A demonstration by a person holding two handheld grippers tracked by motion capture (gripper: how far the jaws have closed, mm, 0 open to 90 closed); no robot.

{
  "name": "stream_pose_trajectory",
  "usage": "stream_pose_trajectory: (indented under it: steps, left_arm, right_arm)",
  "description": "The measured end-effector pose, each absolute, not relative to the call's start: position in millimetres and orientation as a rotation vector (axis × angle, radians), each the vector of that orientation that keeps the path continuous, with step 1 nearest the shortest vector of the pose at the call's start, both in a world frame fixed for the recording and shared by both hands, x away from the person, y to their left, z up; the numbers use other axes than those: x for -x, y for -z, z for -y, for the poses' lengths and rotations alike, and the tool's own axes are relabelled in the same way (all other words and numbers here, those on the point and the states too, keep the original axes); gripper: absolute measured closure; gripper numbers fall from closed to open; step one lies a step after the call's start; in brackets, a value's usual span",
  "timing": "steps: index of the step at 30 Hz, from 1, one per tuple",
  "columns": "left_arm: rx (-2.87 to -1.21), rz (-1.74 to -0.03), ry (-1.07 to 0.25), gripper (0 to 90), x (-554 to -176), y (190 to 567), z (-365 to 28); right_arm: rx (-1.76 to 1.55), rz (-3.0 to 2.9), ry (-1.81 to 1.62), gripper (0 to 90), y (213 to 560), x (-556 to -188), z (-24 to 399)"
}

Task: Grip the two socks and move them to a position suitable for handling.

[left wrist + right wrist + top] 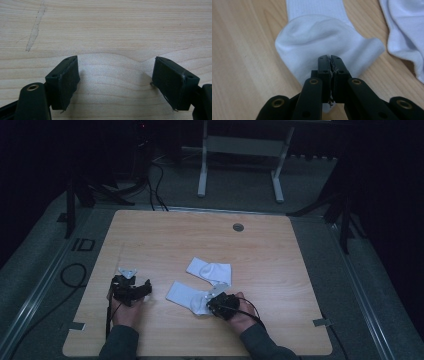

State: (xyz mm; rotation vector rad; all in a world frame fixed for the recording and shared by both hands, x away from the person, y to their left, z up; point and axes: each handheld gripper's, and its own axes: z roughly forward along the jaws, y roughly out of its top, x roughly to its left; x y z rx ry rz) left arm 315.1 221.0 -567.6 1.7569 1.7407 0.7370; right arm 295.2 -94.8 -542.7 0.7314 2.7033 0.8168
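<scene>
The near white sock [189, 297] lies flat on the wooden bench [280, 270], its rounded end toward the person. The right gripper [330, 65] has that end: its fingers [323, 72] are pressed together with a fold of the sock's fabric pinched between them, the cloth bulging up just beyond the tips. In the high view the right gripper [216, 304] sits over the sock's near end, the hand behind it.

Just beyond this sock, nearly touching it as far as the dim high view lets me judge, lies the second white sock [210, 270], also flat.

To the near sock's left, well apart from it, the left gripper [131, 289] rests low over bare bench. Its fingers [65, 83] stand wide apart with nothing between them but wood grain.

Far beyond both socks, a round cable hole [238, 227] sits near the bench's back edge.
</scene>
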Motion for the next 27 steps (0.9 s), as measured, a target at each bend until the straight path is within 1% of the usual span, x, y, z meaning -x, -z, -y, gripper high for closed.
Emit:
stream_pose_trajectory:
  steps: [12,16,19,21,27]
  left_arm:
    - [-1.760,-1.737,-0.735,21.7,-315,568,-221]
    - [-1.762,-1.737,-0.735,21.7,-315,568,-221]
    - [-1.761,-1.737,-0.735,21.7,-315,568,-221]
    - [-1.764,-1.736,-0.734,21.7,-315,568,-221]
    - [-1.763,-1.736,-0.735,21.7,-314,568,-221]
  right_arm:
    - [-0.648,-2.754,-0.786,86.3,541,-291,112]
    - [-0.641,-2.739,-0.730,81.0,537,-292,114]
    - [-0.628,-2.729,-0.755,77.0,528,-290,110]
    - [-0.602,-2.733,-0.777,73.4,521,-287,104]
    - [-0.566,-2.759,-0.817,67.7,512,-285,84]
